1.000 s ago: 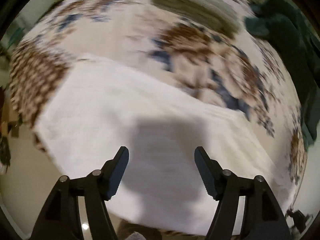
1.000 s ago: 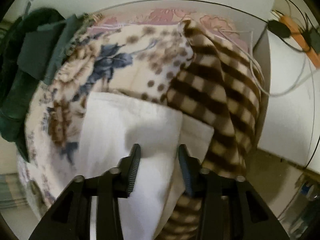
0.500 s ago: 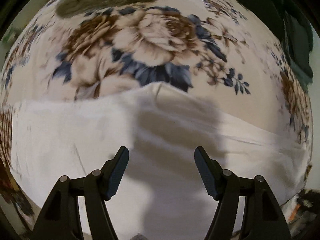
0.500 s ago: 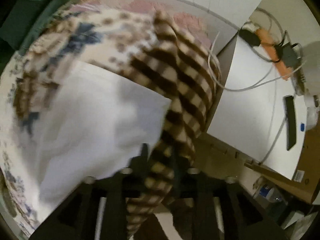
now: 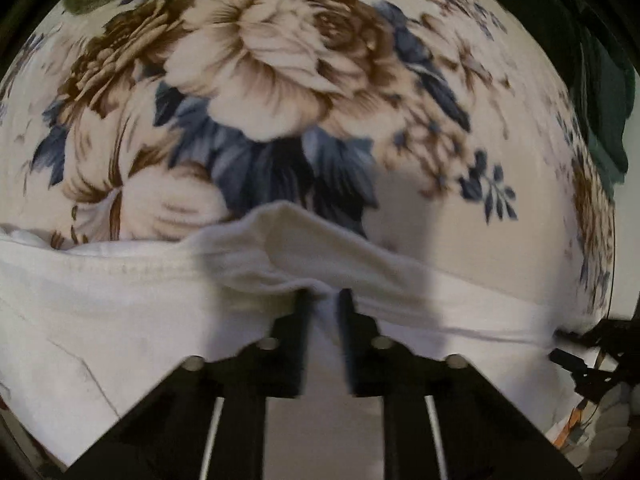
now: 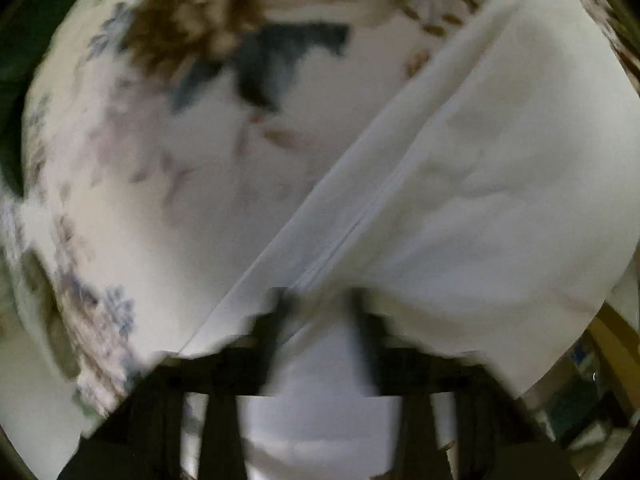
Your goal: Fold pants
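Although the white pants lie mostly flat on the floral blanket, the folding looks only partly done: in the left wrist view a stitched hem runs across the near edge, and a small ridge of cloth is bunched up right at the tips of the left tool. Its jaws have drawn narrow and pinch that fold of white fabric between them. In the right wrist view, which is blurred, the pants show a long straight edge running diagonally, with what seems a second layer just beside it, so I judge at least one lengthwise fold is already made. The right tool stands over that edge with its jaws closing; white cloth lies between them, but the blur hides whether the pads press on it yet. What is left, by my reckoning, is to lift the gripped ends and carry them over for the next fold, then smooth the stack.

Underneath is a soft blanket printed with large brown and cream roses and blue leaves; whether it covers a bed or a tabletop is not shown. A dark green cloth sits at the blanket's far right edge in the left view. Low at the right of that view some dark cables show, and the right view's lower right corner holds dim, unreadable room clutter.
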The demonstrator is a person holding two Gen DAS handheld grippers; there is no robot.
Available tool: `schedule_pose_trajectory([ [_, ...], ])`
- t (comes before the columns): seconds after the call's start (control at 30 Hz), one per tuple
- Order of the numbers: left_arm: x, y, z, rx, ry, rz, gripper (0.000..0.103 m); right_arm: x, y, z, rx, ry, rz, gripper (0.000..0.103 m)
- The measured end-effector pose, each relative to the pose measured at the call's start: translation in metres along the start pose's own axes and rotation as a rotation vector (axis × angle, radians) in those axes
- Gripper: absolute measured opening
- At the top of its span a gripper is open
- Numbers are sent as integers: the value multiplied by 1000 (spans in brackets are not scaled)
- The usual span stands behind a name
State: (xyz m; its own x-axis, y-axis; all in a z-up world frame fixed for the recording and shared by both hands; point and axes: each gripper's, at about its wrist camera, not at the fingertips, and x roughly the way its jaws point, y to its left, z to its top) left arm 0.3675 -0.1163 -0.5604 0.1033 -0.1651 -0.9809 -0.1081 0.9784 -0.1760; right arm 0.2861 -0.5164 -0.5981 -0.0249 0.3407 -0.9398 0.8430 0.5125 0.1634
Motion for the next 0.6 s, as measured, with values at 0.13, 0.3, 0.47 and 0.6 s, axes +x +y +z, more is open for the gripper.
schedule_pose_trajectory([
  [0.13,-10,2,4,46,-57,1,0,-14,17,-6,-15,-86,-28,5],
  [0.3,-19,12,33,44,-83,-10,0,-37,29,-7,-45,-143,2,5],
  [0.47,-36,21,41,62,-23,-79,5,-14,30,-1,-92,-63,-23,6],
  [0.6,-43,31,26,-76,82,-143,42,-23,31,-17,-213,2,-21,37],
])
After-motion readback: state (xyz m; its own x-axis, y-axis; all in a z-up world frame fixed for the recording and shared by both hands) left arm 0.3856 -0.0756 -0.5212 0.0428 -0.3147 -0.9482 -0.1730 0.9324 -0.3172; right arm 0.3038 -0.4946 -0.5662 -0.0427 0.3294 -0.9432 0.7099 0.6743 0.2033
